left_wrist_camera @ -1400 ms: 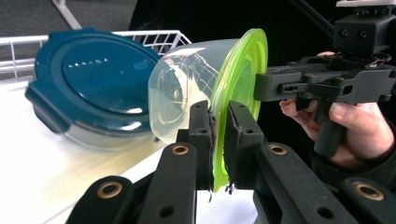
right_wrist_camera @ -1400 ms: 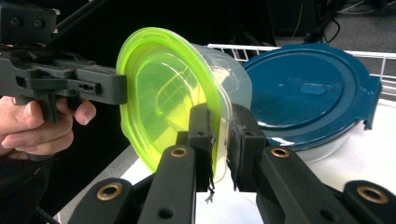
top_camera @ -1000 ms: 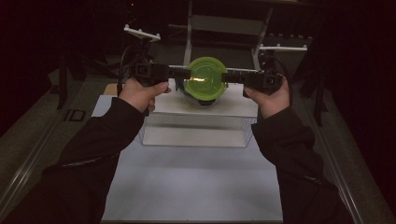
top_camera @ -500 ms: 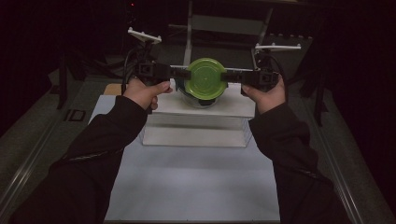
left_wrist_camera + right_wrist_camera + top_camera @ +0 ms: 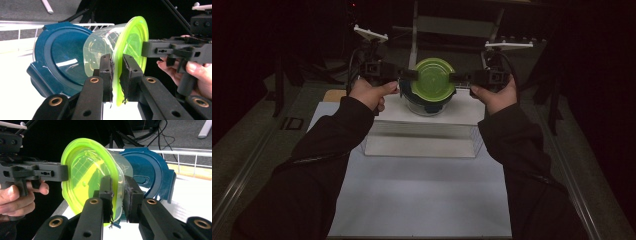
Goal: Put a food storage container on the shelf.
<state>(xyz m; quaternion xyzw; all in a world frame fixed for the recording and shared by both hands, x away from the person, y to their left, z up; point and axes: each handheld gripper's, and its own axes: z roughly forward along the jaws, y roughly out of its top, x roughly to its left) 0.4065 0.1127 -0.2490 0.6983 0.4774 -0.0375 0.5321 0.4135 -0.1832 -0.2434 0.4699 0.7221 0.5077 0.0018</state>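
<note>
Left gripper point(image 5: 116, 75) and right gripper point(image 5: 118, 195) each pinch the rim of the green lid point(image 5: 432, 79) on the clear container point(image 5: 102, 47), above the blue-lidded tub point(image 5: 428, 104). Risk: left jaws just eased open; uneven pull could drop it.

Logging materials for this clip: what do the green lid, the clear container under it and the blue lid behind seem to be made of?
Round yellow-green lid: translucent glossy plastic, light glows through it. Clear container: probably thin plastic, see-through with soft reflections. Dark blue lid: opaque moulded plastic, semi-gloss, showing a pale highlight.
</note>
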